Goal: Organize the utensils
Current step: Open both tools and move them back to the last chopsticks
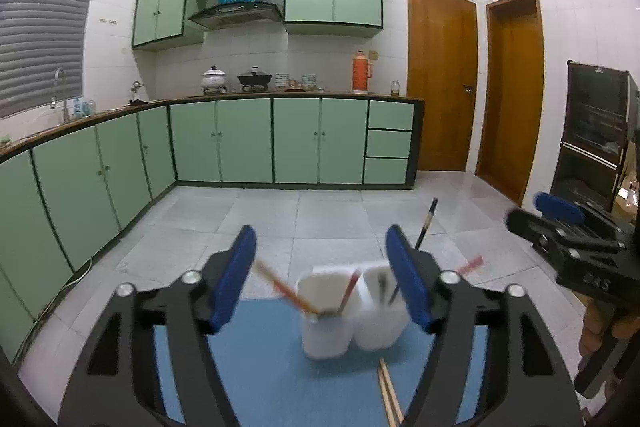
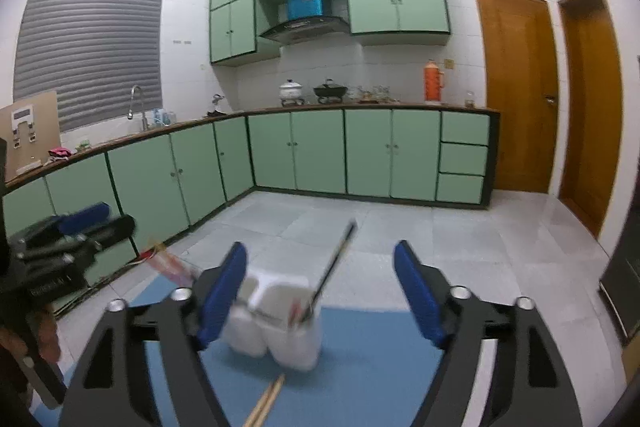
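Two white cups stand side by side on a blue mat (image 1: 260, 367). The left cup (image 1: 326, 323) holds red-and-wood chopsticks (image 1: 288, 291). The right cup (image 1: 380, 315) holds a dark utensil (image 1: 426, 223) leaning up and right. A pair of wooden chopsticks (image 1: 390, 395) lies on the mat in front of the cups. My left gripper (image 1: 322, 287) is open and empty, just behind the cups. My right gripper (image 2: 320, 295) is open and empty, with the cups (image 2: 296, 327) and the dark utensil (image 2: 334, 263) between its fingers' line of sight. The wooden chopsticks (image 2: 266, 403) lie near it.
The mat (image 2: 360, 379) lies on a table edge above a grey tiled floor (image 1: 320, 215). Green cabinets (image 1: 248, 143) run along the far and left walls. Two wooden doors (image 1: 440, 79) stand at the right. A dark cabinet (image 1: 596, 131) stands at the far right.
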The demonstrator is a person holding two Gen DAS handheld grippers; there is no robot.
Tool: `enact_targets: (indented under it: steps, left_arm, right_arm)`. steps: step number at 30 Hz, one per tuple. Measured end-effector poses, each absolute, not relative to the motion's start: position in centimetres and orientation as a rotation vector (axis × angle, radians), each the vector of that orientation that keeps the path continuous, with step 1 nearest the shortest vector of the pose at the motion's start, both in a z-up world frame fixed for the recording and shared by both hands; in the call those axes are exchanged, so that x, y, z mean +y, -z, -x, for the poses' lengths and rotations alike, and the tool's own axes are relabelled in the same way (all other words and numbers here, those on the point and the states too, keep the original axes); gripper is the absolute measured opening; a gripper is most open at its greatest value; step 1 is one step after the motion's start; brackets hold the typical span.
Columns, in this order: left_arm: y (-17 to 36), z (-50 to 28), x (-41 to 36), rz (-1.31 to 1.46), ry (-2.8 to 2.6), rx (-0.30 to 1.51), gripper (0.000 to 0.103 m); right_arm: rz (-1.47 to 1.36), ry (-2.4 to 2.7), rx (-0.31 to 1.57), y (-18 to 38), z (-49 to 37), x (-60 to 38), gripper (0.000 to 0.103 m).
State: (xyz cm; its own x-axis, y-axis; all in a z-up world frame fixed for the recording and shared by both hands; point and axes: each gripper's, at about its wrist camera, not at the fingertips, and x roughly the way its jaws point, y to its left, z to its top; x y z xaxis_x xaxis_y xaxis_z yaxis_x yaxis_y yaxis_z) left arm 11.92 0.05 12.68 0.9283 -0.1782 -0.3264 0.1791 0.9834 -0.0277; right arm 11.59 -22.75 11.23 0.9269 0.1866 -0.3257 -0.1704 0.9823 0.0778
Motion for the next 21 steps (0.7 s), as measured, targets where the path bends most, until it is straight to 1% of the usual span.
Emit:
enact_targets:
  steps: [2, 4, 9, 14, 18, 21]
  left_arm:
    - [-11.5, -10.5, 0.2, 0.001, 0.177, 0.350, 0.076]
    - [-9.6, -9.0, 0.3, 0.001, 0.167, 0.389, 0.078]
    - [-3.4, -6.8, 1.1, 0.000, 0.135, 0.548, 0.078]
    - [2.2, -5.2, 2.3, -0.009, 0.103, 0.683, 0.078]
    - [5.5, -4.2, 2.6, -0.038, 0.085, 0.758, 0.078]
    - [6.6, -3.7, 3.4, -0.034, 0.083, 0.786, 0.078]
  right_arm:
    - [-0.061, -0.163, 0.382, -9.2, -9.7, -23.2, 0.083]
    - [-0.086, -0.158, 0.436, -7.2, -8.5, -23.6, 0.083]
    - [-0.141, -0.140, 0.583, -1.3, -5.6, -23.9, 0.083]
    - [-0.161, -0.152, 0.686, 3.2, -3.8, -23.0, 0.083]
    - [-0.137, -0.165, 0.724, 5.1, -3.0, -21.2, 0.082]
    - [-0.131, -0.179, 0.746, 6.1, -2.6, -20.0, 0.080]
